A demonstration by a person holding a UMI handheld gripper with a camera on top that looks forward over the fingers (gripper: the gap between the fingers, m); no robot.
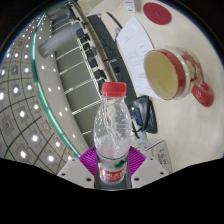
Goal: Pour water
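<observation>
Desk beyond claw-held (112, 166) bottle (112, 130)

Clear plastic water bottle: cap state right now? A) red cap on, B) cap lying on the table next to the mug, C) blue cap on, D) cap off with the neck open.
A: the clear plastic water bottle, held between the tongs, has its red cap seated on the neck; the red-and-cream mug stands beyond it on the table.
</observation>
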